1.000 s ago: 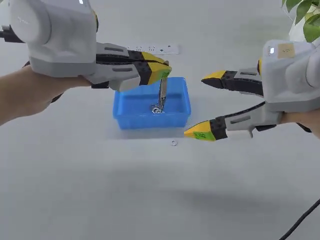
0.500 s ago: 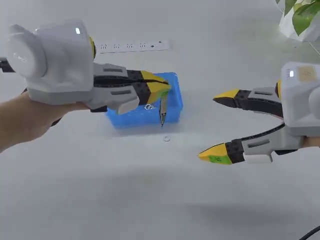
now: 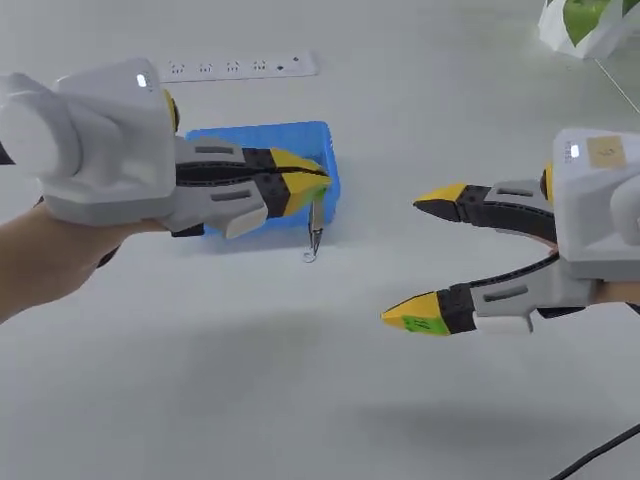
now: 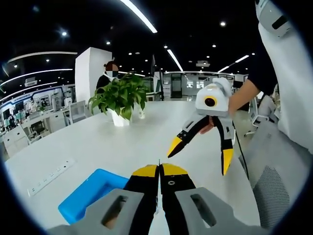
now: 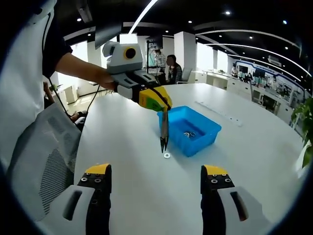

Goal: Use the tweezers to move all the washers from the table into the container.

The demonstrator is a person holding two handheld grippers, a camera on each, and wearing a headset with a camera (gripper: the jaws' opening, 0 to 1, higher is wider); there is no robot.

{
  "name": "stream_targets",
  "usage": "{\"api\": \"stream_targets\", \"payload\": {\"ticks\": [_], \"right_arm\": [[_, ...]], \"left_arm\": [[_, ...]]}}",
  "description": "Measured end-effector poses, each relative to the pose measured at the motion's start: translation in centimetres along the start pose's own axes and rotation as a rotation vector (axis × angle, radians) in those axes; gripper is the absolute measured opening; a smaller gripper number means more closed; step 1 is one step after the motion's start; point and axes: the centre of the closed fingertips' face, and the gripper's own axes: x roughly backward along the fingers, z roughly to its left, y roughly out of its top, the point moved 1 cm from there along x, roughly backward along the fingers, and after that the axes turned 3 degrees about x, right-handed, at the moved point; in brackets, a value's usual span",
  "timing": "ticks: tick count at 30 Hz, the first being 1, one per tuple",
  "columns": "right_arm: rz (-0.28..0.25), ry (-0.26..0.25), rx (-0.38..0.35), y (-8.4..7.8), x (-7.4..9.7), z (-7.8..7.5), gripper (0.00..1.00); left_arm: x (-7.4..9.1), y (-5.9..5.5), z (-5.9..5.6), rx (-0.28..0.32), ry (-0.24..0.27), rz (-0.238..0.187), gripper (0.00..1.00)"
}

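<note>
One washer [image 5: 167, 155] lies just under the tweezers [image 3: 315, 228], which the left gripper [image 3: 318, 178] squeezes tight. Lower the tips slowly around it, then pinch. The right gripper [image 3: 404, 262] is wide open and empty.

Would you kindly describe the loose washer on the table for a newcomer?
Find the blue rectangular plastic container on the grey table. Beside its near corner, at the tips of the metal tweezers, lies a small silver washer. Unlike the washers inside, it sits on bare tabletop.
</note>
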Motion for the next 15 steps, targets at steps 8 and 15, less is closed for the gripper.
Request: {"api": "stream_targets", "payload": {"ticks": [8,15], "right_arm": [[-0.005,-0.008,-0.034,-0.7,-0.1,0.0,0.75],[-0.008,0.005,-0.036,-0.6,-0.3,0.3,0.75]], "left_arm": [[-0.1,-1.4,0.1,-0.016,-0.024,0.018,0.04],[0.2,-1.6,0.4,-0.03,-0.028,0.005,0.04]]}}
